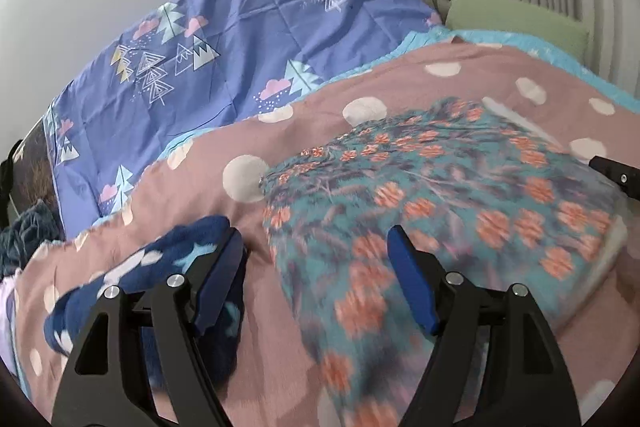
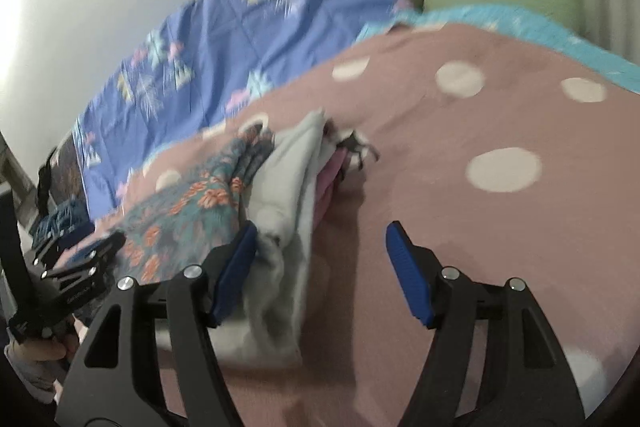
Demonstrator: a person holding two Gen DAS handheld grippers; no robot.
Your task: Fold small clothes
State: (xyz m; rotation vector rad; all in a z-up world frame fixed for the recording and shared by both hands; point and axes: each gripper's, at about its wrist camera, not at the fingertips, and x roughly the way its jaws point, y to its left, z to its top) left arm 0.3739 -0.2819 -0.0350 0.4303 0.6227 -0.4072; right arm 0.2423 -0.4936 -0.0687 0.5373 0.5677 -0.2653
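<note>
1. The floral garment (image 1: 440, 195) lies spread on the pink polka-dot blanket (image 1: 360, 87), its far edge free.
2. Left hand-held gripper (image 1: 316, 267): jaws apart above its near-left edge.
3. Right hand-held gripper (image 2: 320, 263): jaws apart beside a grey garment (image 2: 284, 195); bare blanket to the right.

Floral garment (image 1: 440, 195) on dotted blanket (image 1: 400, 83), fleece piece (image 1: 152, 267) to its left.

Two grippers, one floral garment (image 1: 420, 195), one grey garment (image 2: 288, 187), one navy fleece piece (image 1: 160, 267), one green pillow (image 1: 516, 23).
</note>
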